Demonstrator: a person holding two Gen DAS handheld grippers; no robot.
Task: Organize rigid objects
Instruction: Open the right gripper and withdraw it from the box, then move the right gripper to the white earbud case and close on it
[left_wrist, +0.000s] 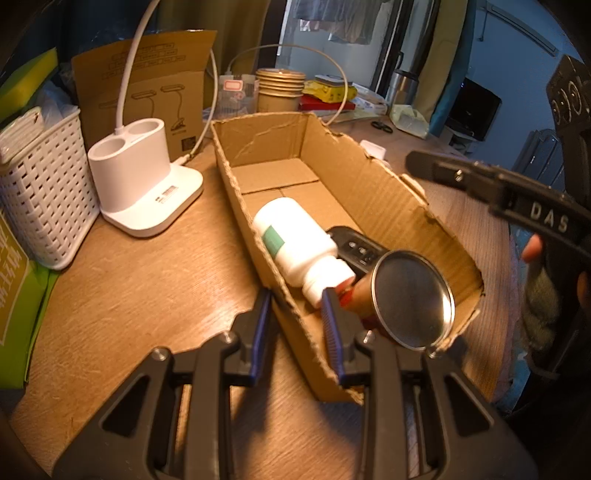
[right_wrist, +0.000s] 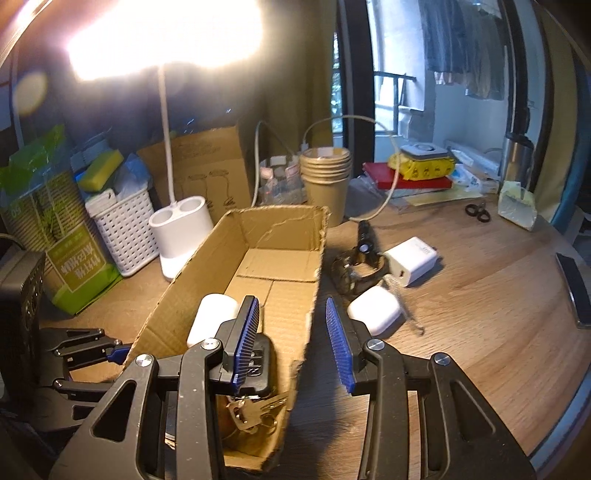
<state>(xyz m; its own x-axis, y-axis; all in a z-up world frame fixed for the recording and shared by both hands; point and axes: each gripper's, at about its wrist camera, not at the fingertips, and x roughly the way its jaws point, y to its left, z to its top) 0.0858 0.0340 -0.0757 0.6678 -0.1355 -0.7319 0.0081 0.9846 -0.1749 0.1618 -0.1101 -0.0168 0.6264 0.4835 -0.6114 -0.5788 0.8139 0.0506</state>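
Long cardboard box (left_wrist: 332, 173) on the wooden desk (left_wrist: 129, 295), long axis running away from both cameras toward the clutter at the desk's back edge, top open, rim torn. Inside, near end: white pill bottle (left_wrist: 295, 240) lying on its side, cap toward the left camera, parallel to the box's length; black key fob (left_wrist: 356, 249) just beside it; round tin (left_wrist: 412, 299) tipped with its metal lid facing the left camera. Left gripper (left_wrist: 299, 332) nearly closed, blue pads (left_wrist: 332, 325) straddling and clamped on the box's left side wall at the near end. Right gripper (right_wrist: 291, 339) hanging over the box's right wall, jaws apart with nothing between the pads, left pad above the key fob (right_wrist: 258, 365), right pad outside the wall. Only in the right wrist view: keys (right_wrist: 255, 410) lying in the box's near end, and on the desk right of the box a white earbud case (right_wrist: 375, 310), a white charger (right_wrist: 410, 260), a dark watch (right_wrist: 354, 273) and a small black flashlight (right_wrist: 365, 234). Only in the left wrist view: the tin's lid. White lamp base (left_wrist: 147, 181) and white basket (left_wrist: 40, 188) left of the box.
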